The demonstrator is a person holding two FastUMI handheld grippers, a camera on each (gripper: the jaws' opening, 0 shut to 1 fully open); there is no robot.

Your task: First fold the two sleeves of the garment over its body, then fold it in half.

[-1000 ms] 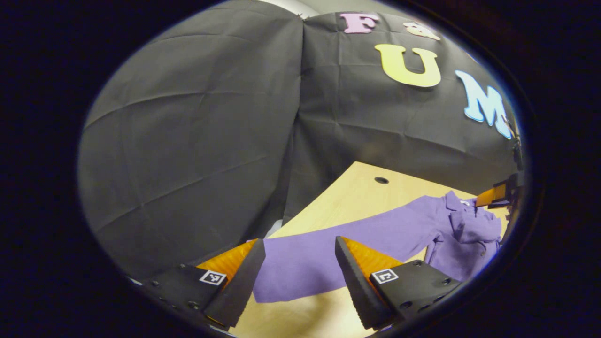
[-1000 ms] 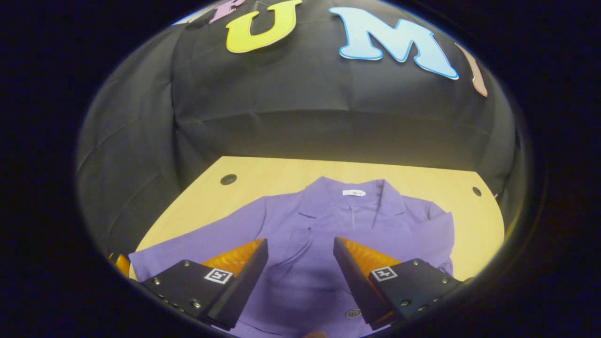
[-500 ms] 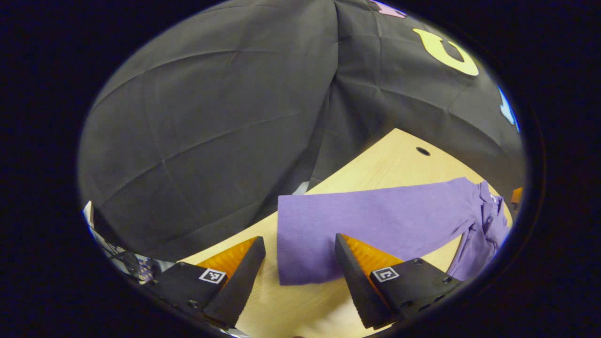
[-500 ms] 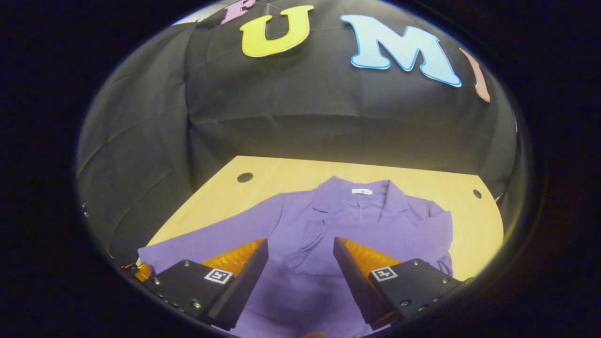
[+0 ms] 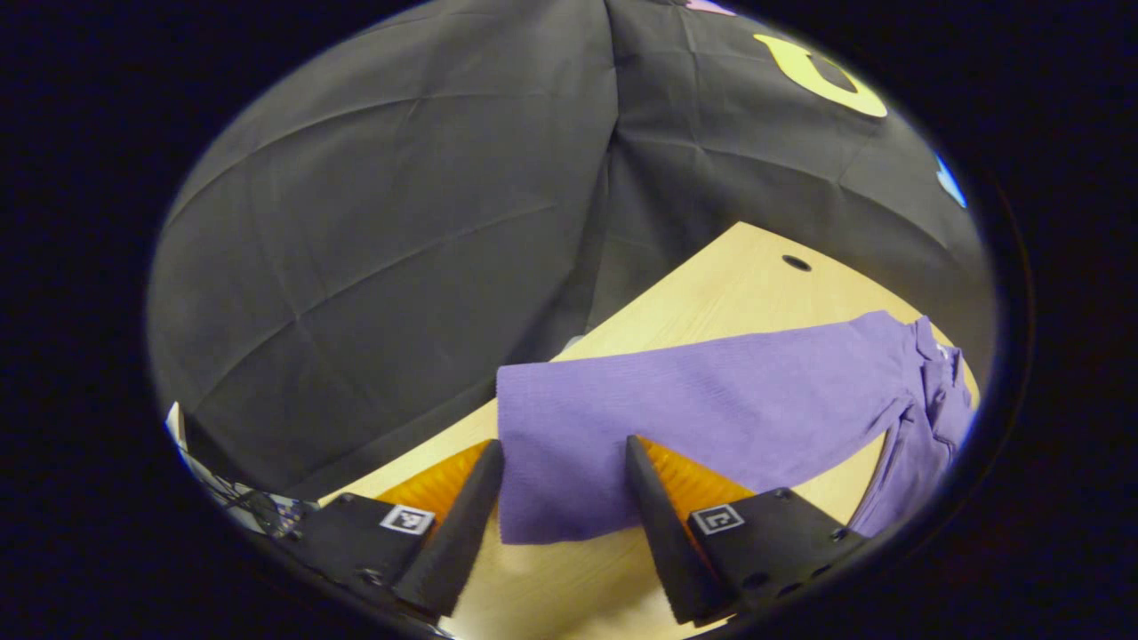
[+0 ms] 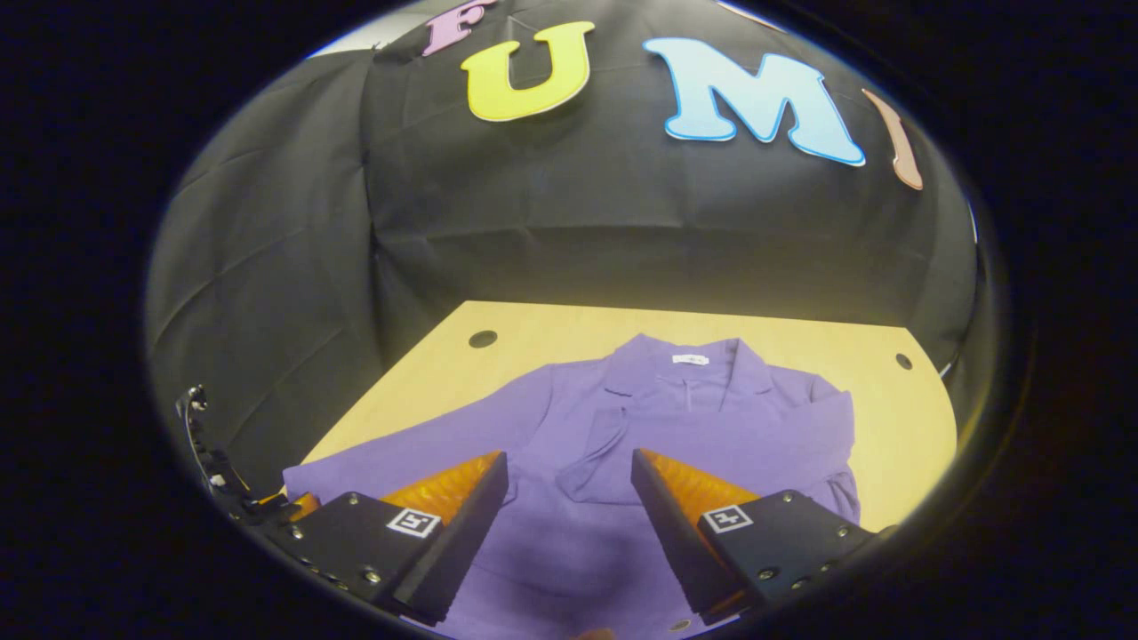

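left hand-held gripper (image 5: 562, 498): fingers apart, straddling the cuff end of the sleeve; cloth lies between them, not clamped, contact with cloth cannot be told.
right hand-held gripper (image 6: 569, 507): fingers apart, over the shirt's lower front, nothing pinched.
sleeve (image 5: 702, 413): long, purple, stretched out flat from the shirt body toward the surface's left edge; cuff end sits between the left hand-held gripper's fingers, near the surface's edge.
other sleeve (image 6: 711, 453): already folded across the chest, cuff end just beside the placket.
shirt (image 6: 622, 427): purple, collared, lying face up on the surface, collar toward the booth wall, white neck label visible; a button shows at the bottom front.
collar (image 6: 685, 364): open, flat.
surface (image 6: 898, 418): light wood, rounded corners, small round hole at each far corner; shirt roughly centred on it.
hole (image 5: 796, 263): dark, near the far corner, well apart from the sleeve.
wall (image 5: 382, 222): black cloth, creased, behind and left of the surface.
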